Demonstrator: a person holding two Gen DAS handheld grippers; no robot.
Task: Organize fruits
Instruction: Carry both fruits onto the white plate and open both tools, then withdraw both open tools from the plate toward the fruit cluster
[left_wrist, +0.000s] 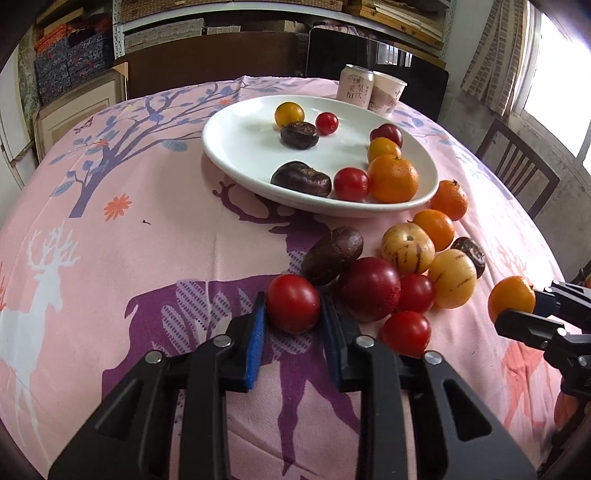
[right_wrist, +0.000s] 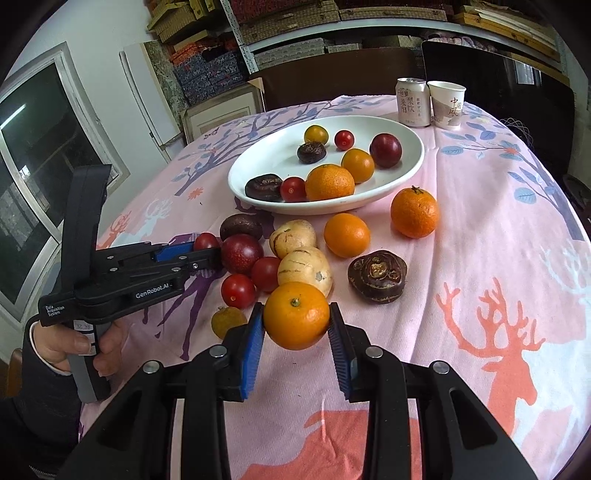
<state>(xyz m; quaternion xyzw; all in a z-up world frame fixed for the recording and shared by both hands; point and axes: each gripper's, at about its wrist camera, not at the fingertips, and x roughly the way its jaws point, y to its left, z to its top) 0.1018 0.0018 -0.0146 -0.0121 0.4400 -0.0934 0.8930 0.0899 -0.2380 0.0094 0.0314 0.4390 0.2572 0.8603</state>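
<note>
Left gripper gripping tomato, right gripper gripping orange

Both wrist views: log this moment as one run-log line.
left gripper: shut on red tomato | right gripper: shut on orange | white plate: partly filled | loose fruit on tablecloth

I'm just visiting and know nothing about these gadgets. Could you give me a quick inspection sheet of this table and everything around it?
Surface: pink deer-print tablecloth, covering the table.
Job's things: white plate holding tomatoes, oranges and dark fruits; more fruit loose on the cloth in front of it.
Clutter: drink can and paper cup behind the plate.
Grippers: left gripper closed on a red tomato; right gripper closed on an orange.
Cables: nothing seen.
Surroundings: shelves of boxes, a chair, windows.
</note>
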